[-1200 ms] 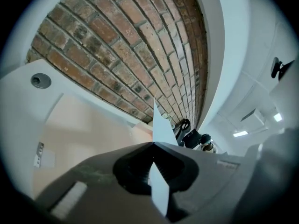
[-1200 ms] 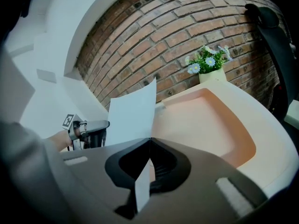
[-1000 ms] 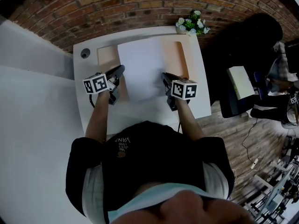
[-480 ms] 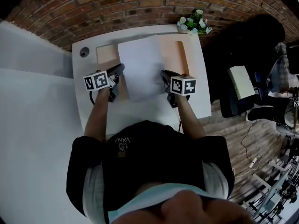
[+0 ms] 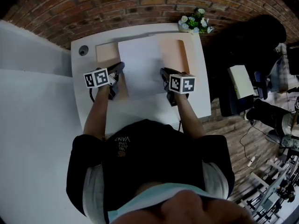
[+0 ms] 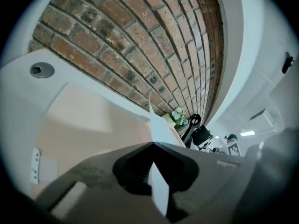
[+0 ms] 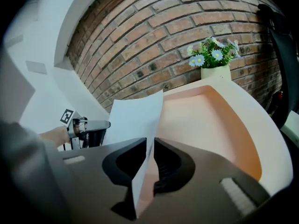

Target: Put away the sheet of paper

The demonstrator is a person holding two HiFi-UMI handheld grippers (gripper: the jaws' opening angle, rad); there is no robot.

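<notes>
The left gripper (image 5: pixel 119 69) and right gripper (image 5: pixel 163 72) fingers clench the thin white paper sheet (image 5: pixel 142 66) over the shallow peach tray (image 5: pixel 175 55); setting it down and letting go remains.

Sheet of paper (image 5: pixel 142 64) is thin matt white paper, surface (image 5: pixel 145 108) smooth white with a matt peach inset (image 5: pixel 106 54), brick wall (image 5: pixel 117 3) rough, floor (image 5: pixel 229 134) wood plank, left hand-held gripper (image 5: pixel 121 67) and right hand-held gripper (image 5: pixel 162 71) matt dark plastic.

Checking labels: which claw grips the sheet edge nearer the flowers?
The right claw, gripping the sheet of paper on the flowers side; the left claw grips the opposite edge.
</notes>
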